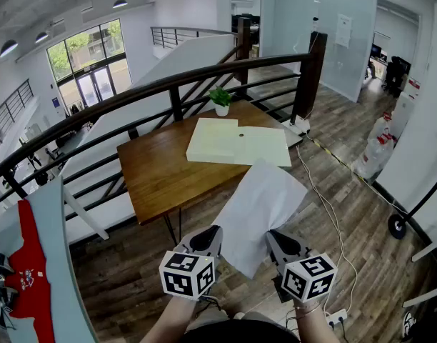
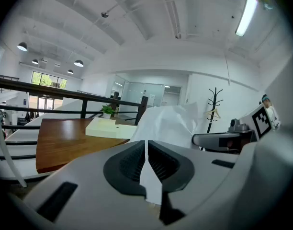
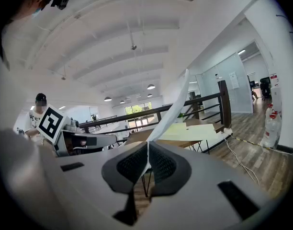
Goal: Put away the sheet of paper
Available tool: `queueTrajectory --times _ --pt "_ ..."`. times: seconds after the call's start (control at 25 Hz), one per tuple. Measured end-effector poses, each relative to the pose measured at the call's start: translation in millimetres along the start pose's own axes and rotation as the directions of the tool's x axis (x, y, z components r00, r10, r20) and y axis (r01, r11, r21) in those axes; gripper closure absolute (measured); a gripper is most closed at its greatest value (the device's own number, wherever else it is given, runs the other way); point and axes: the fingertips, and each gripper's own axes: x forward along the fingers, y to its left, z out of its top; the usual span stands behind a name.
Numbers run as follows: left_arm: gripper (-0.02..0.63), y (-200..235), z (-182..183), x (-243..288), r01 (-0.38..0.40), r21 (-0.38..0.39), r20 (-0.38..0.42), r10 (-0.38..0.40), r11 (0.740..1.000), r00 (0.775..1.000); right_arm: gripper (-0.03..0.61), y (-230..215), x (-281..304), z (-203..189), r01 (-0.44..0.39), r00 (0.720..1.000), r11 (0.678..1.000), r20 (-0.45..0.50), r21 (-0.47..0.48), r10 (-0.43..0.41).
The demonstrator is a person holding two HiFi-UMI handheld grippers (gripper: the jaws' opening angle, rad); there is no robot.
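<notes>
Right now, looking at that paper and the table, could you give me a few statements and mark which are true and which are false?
1. The left gripper and the right gripper are both shut on the sheet of paper. True.
2. The sheet of paper lies flat on the wooden table. False: it is held up in the air on the near side of the table, not resting on it.
3. A small potted plant stands near the table's far edge. True.
4. The plant is the only thing on the table. False: a pale flat object also lies on it, close to the plant.
</notes>
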Motion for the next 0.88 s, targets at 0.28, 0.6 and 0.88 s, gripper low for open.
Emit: queueTrajectory --times 0.28,0.6,0.88 --pt "0.581 -4.2 -7.6 6.8 0.013 0.008 -0.035 -0.013 1.000 0.999 0.546 7.6 3.3 -6.1 -0.036 0.999 0.999 -0.012 0.007 0.036" --pt "0.581 -16.7 -5.2 14.2 0.028 -0.028 0.001 -0.028 0.999 1.000 0.546 -4.9 -3.5 -0.4 -0.060 0.998 0.998 0.014 0.031 0.060" --pt "0.581 -27.3 -20.5 21.8 0.002 -0.037 -0.018 -0.003 0.999 1.000 0.546 -14.9 -4.4 -7.1 -0.100 0.995 0.995 -0.001 0.018 0.100"
